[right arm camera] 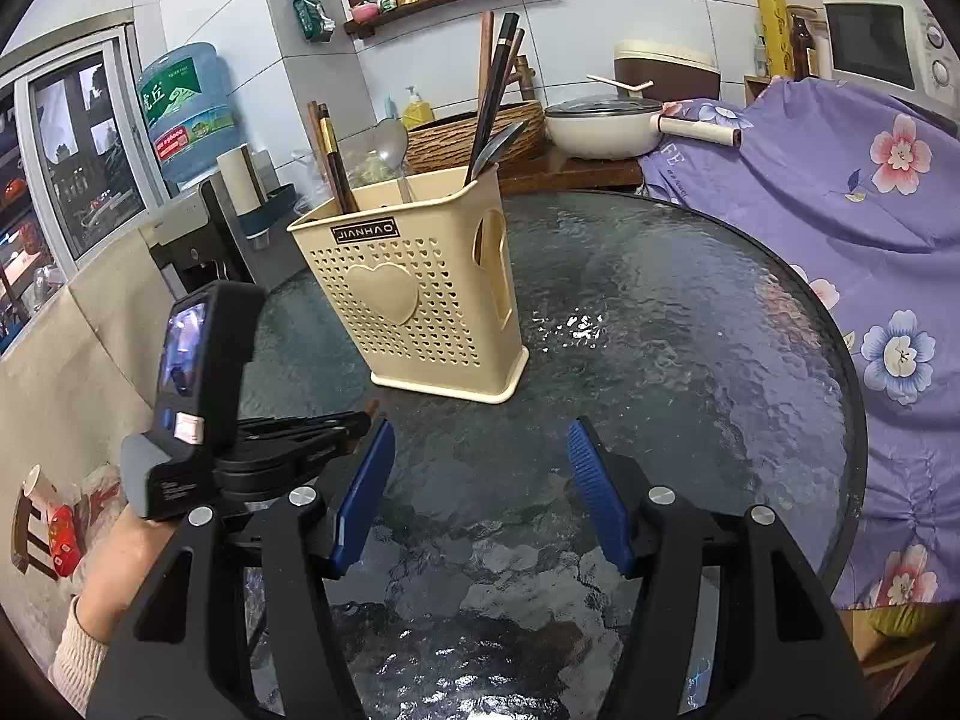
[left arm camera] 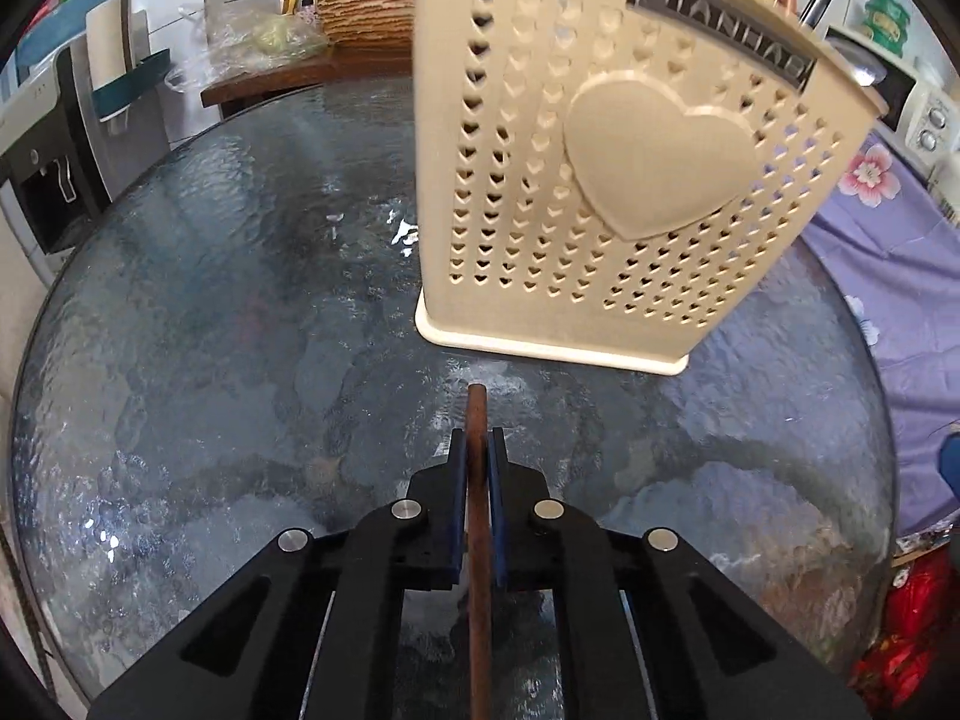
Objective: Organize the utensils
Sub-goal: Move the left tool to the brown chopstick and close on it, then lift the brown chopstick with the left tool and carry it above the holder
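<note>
A beige perforated utensil holder (left arm camera: 600,180) with a raised heart stands on the round glass table (left arm camera: 210,300). In the right wrist view the holder (right arm camera: 432,294) carries several chopsticks (right arm camera: 495,90) and spoons (right arm camera: 391,144). My left gripper (left arm camera: 478,450) is shut on a brown chopstick (left arm camera: 478,414), whose tip points at the holder's base just short of it. The right wrist view shows that left gripper (right arm camera: 360,420) low at the left, held by a hand (right arm camera: 120,540). My right gripper (right arm camera: 480,438) hovers open over the glass in front of the holder, with nothing between its blue pads (right arm camera: 363,492).
A purple floral cloth (right arm camera: 840,210) covers something along the table's right edge. Behind the table are a white pot (right arm camera: 606,126), a wicker basket (right arm camera: 468,138), a water dispenser (right arm camera: 186,108) and a microwave (right arm camera: 882,42). Bare glass (right arm camera: 660,330) lies right of the holder.
</note>
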`<state>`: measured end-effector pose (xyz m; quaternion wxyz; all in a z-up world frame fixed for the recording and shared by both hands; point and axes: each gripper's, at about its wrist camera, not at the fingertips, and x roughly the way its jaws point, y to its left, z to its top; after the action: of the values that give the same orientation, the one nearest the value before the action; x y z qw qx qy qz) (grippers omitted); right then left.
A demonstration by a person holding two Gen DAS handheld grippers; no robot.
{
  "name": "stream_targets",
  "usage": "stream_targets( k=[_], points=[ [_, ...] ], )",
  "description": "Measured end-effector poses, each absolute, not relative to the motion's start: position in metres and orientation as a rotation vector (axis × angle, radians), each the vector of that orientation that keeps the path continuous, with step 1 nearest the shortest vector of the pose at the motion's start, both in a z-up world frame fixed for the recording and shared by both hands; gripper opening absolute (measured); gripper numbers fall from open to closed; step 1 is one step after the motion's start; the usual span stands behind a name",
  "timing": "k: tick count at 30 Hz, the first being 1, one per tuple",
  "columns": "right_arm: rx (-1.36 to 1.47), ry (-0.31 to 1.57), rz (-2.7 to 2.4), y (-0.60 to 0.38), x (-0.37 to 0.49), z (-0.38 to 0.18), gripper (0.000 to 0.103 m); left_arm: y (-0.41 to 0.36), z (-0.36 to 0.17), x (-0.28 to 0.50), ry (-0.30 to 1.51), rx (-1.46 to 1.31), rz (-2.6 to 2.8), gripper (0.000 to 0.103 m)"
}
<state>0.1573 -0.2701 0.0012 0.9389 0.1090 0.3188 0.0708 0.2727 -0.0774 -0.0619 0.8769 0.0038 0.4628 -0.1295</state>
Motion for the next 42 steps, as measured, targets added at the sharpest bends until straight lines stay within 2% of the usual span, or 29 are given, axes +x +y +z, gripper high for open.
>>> stream_targets(
  k=[23,30,42],
  points=[
    [0.194,0.579,0.185,-0.26,0.154,0.027,0.06,-0.02,0.112,0.168,0.526,-0.072,-0.477,0.006],
    [0.188,0.584,0.18,-0.259,0.156,0.026,0.06,-0.016,0.149,0.165,0.455,-0.06,-0.513,0.006],
    [0.189,0.583,0.167,-0.263,0.156,0.027,0.06,-0.041,0.255,0.176,0.252,0.021,-0.535,0.006]
  ],
)
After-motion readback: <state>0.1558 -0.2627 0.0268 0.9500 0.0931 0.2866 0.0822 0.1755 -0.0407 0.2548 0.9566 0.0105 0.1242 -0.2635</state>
